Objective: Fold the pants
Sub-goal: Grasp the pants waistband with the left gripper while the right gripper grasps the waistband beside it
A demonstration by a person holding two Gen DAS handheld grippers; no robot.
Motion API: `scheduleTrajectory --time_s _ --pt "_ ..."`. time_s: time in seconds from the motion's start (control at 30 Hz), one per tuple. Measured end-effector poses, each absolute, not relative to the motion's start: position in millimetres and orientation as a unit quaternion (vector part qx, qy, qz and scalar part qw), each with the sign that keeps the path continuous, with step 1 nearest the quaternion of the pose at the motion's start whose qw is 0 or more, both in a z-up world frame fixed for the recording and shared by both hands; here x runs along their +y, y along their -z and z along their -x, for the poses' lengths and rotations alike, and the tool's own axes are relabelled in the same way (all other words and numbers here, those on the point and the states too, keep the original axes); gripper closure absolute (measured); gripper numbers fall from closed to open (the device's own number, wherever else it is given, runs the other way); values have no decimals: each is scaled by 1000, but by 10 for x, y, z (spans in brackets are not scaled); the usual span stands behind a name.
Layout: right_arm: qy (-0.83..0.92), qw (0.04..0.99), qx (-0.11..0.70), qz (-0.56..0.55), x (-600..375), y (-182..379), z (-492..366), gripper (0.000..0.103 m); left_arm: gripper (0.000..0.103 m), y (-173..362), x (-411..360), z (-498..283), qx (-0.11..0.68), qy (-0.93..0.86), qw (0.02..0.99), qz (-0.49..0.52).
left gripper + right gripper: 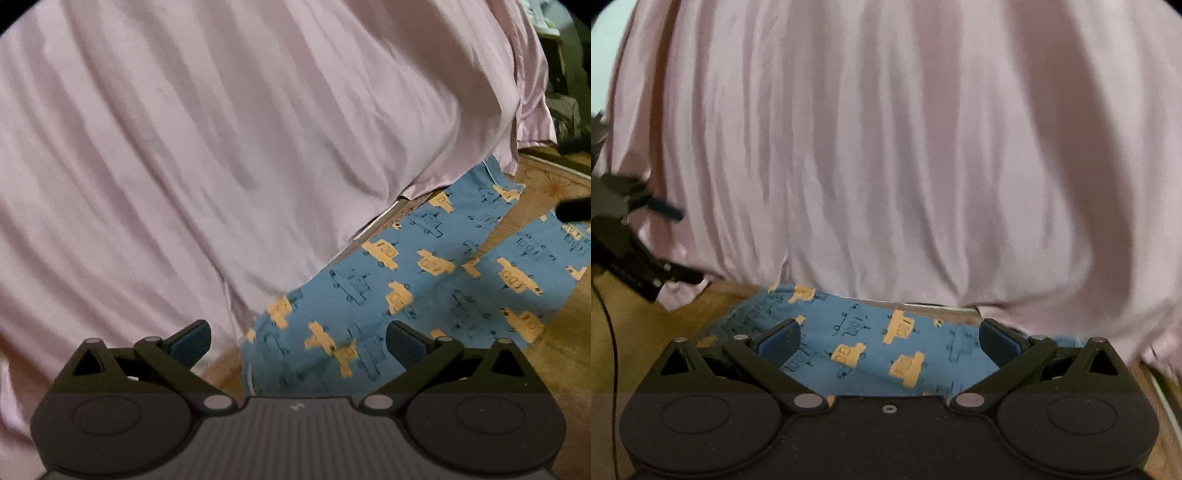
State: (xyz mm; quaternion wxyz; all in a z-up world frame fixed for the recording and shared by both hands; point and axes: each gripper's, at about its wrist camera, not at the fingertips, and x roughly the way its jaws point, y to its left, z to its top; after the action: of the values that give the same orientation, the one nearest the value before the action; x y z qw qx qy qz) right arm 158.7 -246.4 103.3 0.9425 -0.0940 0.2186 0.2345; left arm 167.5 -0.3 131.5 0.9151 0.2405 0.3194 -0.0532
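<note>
Looking along the left gripper: fingers spread wide apart, nothing between them, blue pads facing inward. Blue pants printed with yellow and outlined trucks, spread flat on the tan floor, both legs running up and right, upper edge just beside the hanging pink bedsheet. Dark tips of the right gripper at the right edge. Looking along the right gripper: fingers likewise wide apart and empty, poised over the pants, which lie on the floor with the far edge tucked under the bedsheet hem. Left gripper at the left edge, fingers apart, in front of the sheet, well clear of the pants.
</note>
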Motion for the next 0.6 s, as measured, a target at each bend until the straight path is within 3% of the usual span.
scheduleTrajectory --time_s 0.43,0.6 --pt "-373 838 325 232 -1782 -104 -3744 1 0 -460 730 -3248 367 83 885 -274" --pt "-359 835 340 243 -1742 129 -4185 10 0 -102 933 -3738 380 101 882 -260"
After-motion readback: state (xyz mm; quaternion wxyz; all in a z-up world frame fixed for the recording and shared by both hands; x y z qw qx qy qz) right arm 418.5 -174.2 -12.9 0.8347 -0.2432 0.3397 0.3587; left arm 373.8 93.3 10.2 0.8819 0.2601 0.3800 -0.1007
